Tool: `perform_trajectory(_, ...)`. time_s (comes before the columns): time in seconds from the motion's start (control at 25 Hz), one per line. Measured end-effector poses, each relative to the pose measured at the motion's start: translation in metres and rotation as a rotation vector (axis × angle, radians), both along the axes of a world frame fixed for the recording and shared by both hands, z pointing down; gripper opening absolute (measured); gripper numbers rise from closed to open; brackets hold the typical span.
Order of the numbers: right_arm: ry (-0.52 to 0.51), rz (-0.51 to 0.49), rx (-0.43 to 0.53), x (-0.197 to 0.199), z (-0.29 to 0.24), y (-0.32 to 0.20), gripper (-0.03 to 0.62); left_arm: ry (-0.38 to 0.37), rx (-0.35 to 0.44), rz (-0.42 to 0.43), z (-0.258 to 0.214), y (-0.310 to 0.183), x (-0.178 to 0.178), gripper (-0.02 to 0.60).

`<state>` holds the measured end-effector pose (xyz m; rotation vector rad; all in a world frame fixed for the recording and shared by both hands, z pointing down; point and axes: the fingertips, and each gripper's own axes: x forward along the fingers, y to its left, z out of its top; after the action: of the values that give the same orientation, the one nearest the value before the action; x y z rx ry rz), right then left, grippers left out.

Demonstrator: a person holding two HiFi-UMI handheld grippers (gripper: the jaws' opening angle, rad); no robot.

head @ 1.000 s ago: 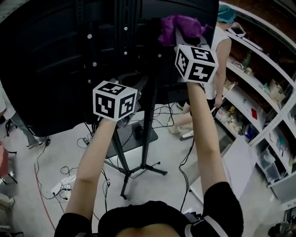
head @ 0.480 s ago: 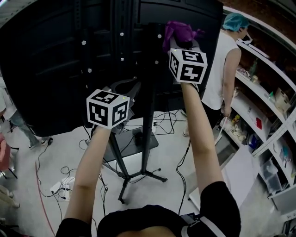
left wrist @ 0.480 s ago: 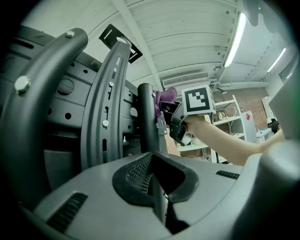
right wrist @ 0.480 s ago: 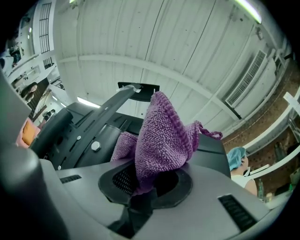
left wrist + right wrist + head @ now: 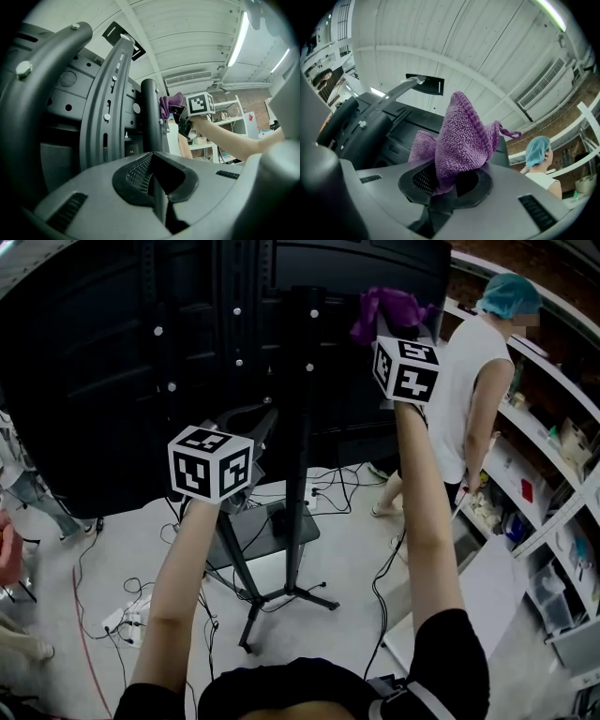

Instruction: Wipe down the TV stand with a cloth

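High beside the TV stand (image 5: 298,427), the right gripper (image 5: 443,187) is clamping the purple cloth (image 5: 461,136), which is hanging near its top; contact cannot be confirmed. The left gripper (image 5: 157,190) is idling with jaws pressed together, empty. Wiping is judged barely underway, with most of the stand remaining

tv back (image 5: 94,381) and pole (image 5: 302,427) block ahead; bracket (image 5: 110,103) crowds the left; person (image 5: 473,371) near on the right; room between pole and person.

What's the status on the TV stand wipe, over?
Right gripper shut on purple cloth, raised beside the stand's upright post. Left gripper shut, empty, lower. Person standing beyond the stand.
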<state>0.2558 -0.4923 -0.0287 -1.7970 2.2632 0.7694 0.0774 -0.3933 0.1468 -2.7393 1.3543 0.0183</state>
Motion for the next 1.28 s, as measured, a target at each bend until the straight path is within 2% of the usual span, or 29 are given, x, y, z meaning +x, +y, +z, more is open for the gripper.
perform_trajectory(0.4, -0.057, 0.156, -0.064, 0.088, 0.000, -0.029, 0.069, -0.024, -0.008, -0.007, 0.004, 0.005, 0.000, 0.006)
perform_trajectory(0.56, -0.047, 0.209, -0.065, 0.097, -0.001, -0.026, 0.069, -0.024, -0.008, -0.010, 0.004, 0.010, -0.004, 0.006)
perform_trajectory(0.68, -0.055, 0.202, -0.058, 0.089, -0.002, -0.016, 0.069, -0.016, -0.005, -0.013, 0.003, 0.015, -0.010, 0.006)
perform_trajectory(0.8, -0.052, 0.181, -0.040, 0.076, -0.003, 0.001, 0.069, -0.003, -0.001, -0.003, 0.002, 0.023, -0.015, 0.006)
perform_trajectory(0.92, -0.055, 0.107, -0.008, 0.048, -0.007, 0.028, 0.069, 0.009, 0.006, 0.012, -0.001, 0.033, -0.022, 0.006)
perform_trajectory(1.12, -0.034, -0.066, 0.052, -0.034, -0.018, 0.082, 0.069, 0.023, 0.015, 0.012, -0.006, 0.054, -0.051, 0.006)
perform_trajectory(1.28, -0.018, -0.190, 0.109, -0.108, -0.033, 0.125, 0.069, 0.029, 0.019, -0.012, -0.008, 0.070, -0.094, 0.006)
